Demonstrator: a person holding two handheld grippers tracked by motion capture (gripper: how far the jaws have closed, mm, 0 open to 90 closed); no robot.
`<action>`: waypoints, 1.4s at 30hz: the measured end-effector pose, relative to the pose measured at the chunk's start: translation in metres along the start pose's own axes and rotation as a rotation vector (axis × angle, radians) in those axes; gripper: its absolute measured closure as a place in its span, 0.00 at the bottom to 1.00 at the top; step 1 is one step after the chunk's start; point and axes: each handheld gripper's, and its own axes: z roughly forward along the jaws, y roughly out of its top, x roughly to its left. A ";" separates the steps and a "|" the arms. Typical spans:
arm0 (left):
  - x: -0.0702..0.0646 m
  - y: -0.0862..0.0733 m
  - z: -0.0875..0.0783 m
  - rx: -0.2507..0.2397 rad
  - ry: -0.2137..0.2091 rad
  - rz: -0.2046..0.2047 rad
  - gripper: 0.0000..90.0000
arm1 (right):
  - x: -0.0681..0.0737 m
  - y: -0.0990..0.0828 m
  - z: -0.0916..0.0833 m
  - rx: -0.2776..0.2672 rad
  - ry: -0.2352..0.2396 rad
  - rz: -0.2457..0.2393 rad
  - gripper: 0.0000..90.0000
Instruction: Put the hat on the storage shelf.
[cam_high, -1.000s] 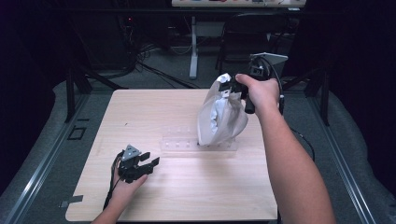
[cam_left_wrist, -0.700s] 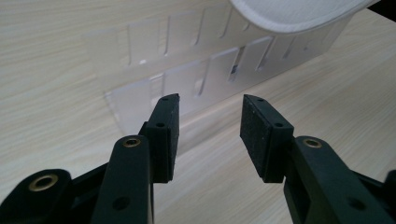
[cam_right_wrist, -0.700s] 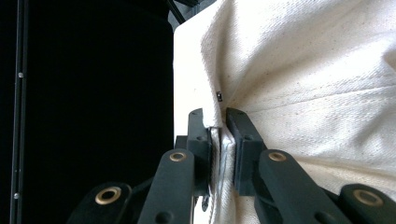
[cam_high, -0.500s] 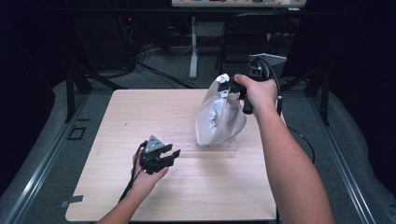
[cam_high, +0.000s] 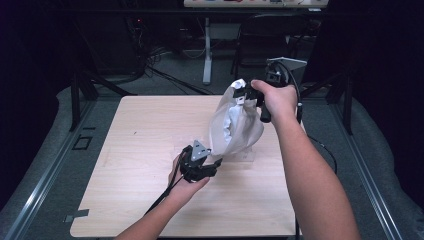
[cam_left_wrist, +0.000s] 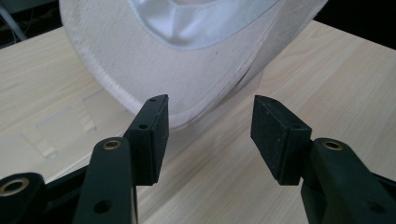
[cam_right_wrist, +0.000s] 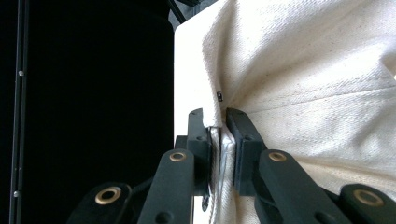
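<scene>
Wood table (cam_high: 135, 150): R gripper (cam_high: 245, 95) w/ white bag (cam_high: 232, 127)

Light falls from above onto my table (cam_high: 130, 165), bright against a near-black room. The white cloth (cam_high: 235, 127) glares slightly. Beside that table everything dims; my high view looks soft.

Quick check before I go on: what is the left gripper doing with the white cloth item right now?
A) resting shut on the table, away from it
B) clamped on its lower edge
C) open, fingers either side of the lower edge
C: the left gripper is open, its fingers apart below the white cloth item's lower edge.
</scene>
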 end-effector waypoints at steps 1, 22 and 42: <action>-0.002 0.002 0.003 0.009 0.007 0.008 0.54 | 0.000 0.000 0.000 -0.004 0.000 0.004 0.90; 0.017 0.000 0.002 -0.035 0.032 0.052 0.93 | 0.007 -0.005 0.005 0.017 0.028 -0.024 0.90; 0.035 -0.014 -0.003 -0.121 -0.104 -0.049 0.93 | 0.017 -0.009 0.008 0.033 0.040 -0.043 0.90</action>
